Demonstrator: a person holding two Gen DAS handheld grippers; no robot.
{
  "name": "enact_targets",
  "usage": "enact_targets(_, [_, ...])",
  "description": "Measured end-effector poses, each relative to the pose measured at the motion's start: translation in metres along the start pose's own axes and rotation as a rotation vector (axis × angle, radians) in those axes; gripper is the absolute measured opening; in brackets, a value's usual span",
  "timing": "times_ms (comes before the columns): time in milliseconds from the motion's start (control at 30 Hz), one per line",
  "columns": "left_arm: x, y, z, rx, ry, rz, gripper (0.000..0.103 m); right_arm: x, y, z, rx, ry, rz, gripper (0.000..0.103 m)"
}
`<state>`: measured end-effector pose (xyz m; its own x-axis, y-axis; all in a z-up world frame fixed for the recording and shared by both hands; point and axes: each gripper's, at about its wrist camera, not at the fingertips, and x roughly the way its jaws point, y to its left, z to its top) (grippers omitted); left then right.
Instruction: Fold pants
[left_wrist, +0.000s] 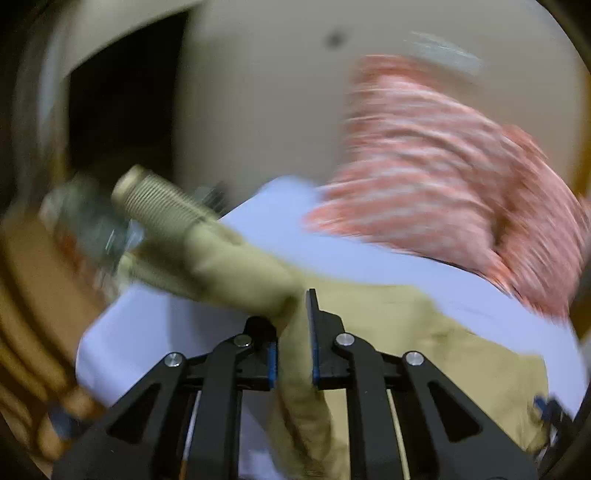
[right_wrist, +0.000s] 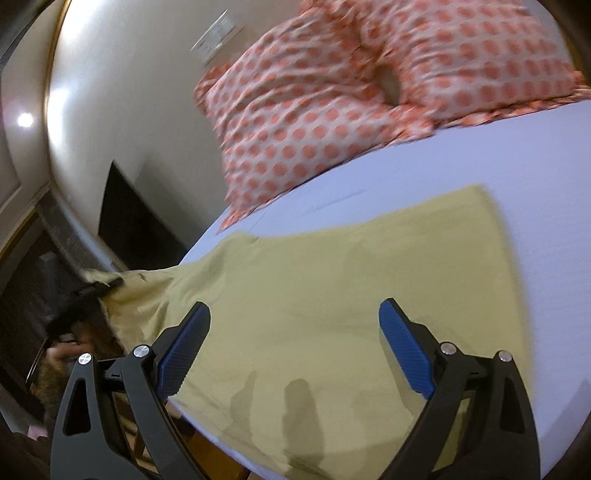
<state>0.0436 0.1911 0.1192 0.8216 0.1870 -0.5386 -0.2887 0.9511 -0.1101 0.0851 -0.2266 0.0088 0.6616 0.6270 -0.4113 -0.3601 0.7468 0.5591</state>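
Pants (left_wrist: 424, 332), khaki and of a soft woven cloth, lie across a pale lavender bedsheet (left_wrist: 155, 332) in the left wrist view, with one part lifted off the bed. The left gripper (left_wrist: 293, 354) has its jaws drawn together on a bunched fold of that cloth, which runs up between the blue pads and on to the upper left, ending in ribbed cuffs (left_wrist: 159, 203) that hang clear of the sheet. The hold appears meant to carry the leg end over the rest of the garment for a fold; this is a judgement. The view is heavily blurred, so the grey object beside the cuffs cannot be identified. A pillow with an orange pattern (left_wrist: 443, 166) sits beyond the pants against the wall. In the right wrist view the pants (right_wrist: 332, 295) lie mostly flat on the bedsheet (right_wrist: 535, 221), their broad end reaching toward the polka-dot pillow (right_wrist: 314, 110) without touching it. At the left edge the cloth is pulled off the bed in a taut peak where the left gripper (right_wrist: 96, 290) clamps it. The right gripper (right_wrist: 295, 347) has its jaws wide apart, hovering above the flat cloth near the bed's edge and holding nothing; it seems placed to pin or take the cloth there. Whether its fingertips touch the cloth cannot be told.
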Motion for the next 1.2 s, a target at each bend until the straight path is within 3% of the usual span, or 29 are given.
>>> enact_targets(133, [-0.03,-0.135,-0.011,0.359,-0.089,-0.219,0.015,-0.041,-0.035,0.015,0.078,-0.116,-0.085,0.095])
enact_targets(167, [-0.036,-0.174,-0.027,0.459,-0.09,-0.308,0.017,-0.05,-0.043,0.018,0.096,-0.14,-0.104,0.095])
enact_targets(233, [-0.038,-0.223,-0.062,0.596,-0.051,-0.413,0.017,-0.073,-0.063,0.023,0.145,-0.202,-0.155,0.095])
enact_targets(333, [-0.031,-0.272,-0.126,0.814,0.006,-0.482,0.018,-0.096,-0.087,0.027,0.21,-0.246,-0.21,0.095])
enact_targets(400, [-0.02,-0.288,-0.161,0.905,0.086,-0.508,0.021,-0.1,-0.097,0.028,0.24,-0.23,-0.212,0.095])
enact_targets(433, [-0.016,-0.291,-0.171,0.923,0.095,-0.491,0.021,-0.098,-0.101,0.03,0.245,-0.214,-0.205,0.095])
enact_targets(500, [-0.02,-0.29,-0.18,0.961,0.034,-0.444,0.026,-0.083,-0.102,0.036,0.241,-0.146,-0.187,0.095])
enact_targets(533, [-0.024,-0.287,-0.18,0.966,0.031,-0.447,0.028,-0.076,-0.1,0.038,0.229,-0.118,-0.182,0.095])
enact_targets(667, [-0.055,-0.263,-0.166,0.94,0.015,-0.567,0.06,-0.031,-0.09,0.047,0.156,0.041,-0.178,0.082])
enact_targets(700, [-0.065,-0.251,-0.157,0.902,0.02,-0.632,0.068,-0.022,-0.087,0.049,0.143,0.068,-0.186,0.078])
enact_targets(767, [-0.066,-0.234,-0.133,0.813,0.051,-0.688,0.072,-0.012,-0.083,0.05,0.114,0.096,-0.201,0.075])
enact_targets(833, [-0.053,-0.202,-0.106,0.649,0.084,-0.659,0.078,-0.006,-0.077,0.05,0.082,0.124,-0.214,0.065])
enact_targets(867, [-0.039,-0.187,-0.092,0.568,0.099,-0.614,0.081,0.0,-0.075,0.05,0.082,0.16,-0.172,0.054])
enact_targets(933, [0.005,-0.15,-0.062,0.382,0.176,-0.497,0.081,0.0,-0.07,0.049,0.048,0.171,-0.17,0.054])
enact_targets(1000, [0.051,-0.124,-0.047,0.254,0.284,-0.47,0.081,-0.003,-0.074,0.048,0.059,0.167,-0.16,0.054])
enact_targets(1100, [0.096,-0.115,-0.047,0.198,0.426,-0.474,0.081,-0.006,-0.085,0.048,0.119,0.149,-0.11,0.053])
enact_targets(1200, [0.11,-0.117,-0.056,0.18,0.516,-0.548,0.08,-0.006,-0.086,0.048,0.121,0.169,-0.053,0.05])
